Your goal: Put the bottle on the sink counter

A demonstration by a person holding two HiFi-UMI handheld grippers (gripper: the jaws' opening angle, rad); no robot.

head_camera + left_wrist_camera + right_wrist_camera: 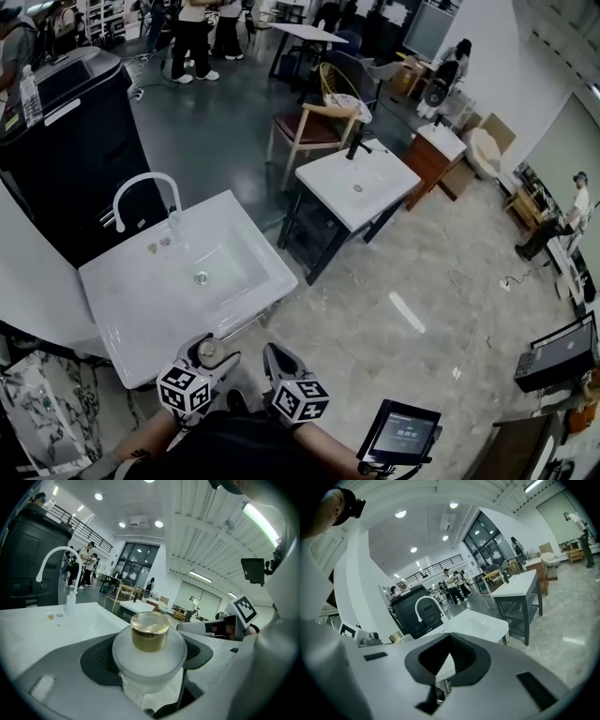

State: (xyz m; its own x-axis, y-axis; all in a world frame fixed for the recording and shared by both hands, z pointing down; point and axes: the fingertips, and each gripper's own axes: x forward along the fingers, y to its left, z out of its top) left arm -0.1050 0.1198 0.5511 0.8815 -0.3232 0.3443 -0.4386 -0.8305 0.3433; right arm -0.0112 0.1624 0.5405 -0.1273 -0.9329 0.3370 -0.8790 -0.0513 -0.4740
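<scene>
A small frosted bottle (149, 660) with a gold cap (150, 632) stands upright between the jaws of my left gripper (149, 653), which is shut on its body. In the head view the left gripper (202, 361) holds the bottle (206, 352) just off the near corner of the white sink counter (131, 323). My right gripper (281, 367) hangs beside it on the right, shut with nothing in it (449, 641). From the right gripper view, the gold cap (396, 637) shows at the left, in front of the sink counter (476, 623).
A curved white faucet (142, 187) stands at the back of the basin. Behind it is a black cabinet (66, 141). A second sink table (356, 183) and a wooden chair (305, 127) stand to the right. A screen device (403, 436) sits near my right side. People stand far back.
</scene>
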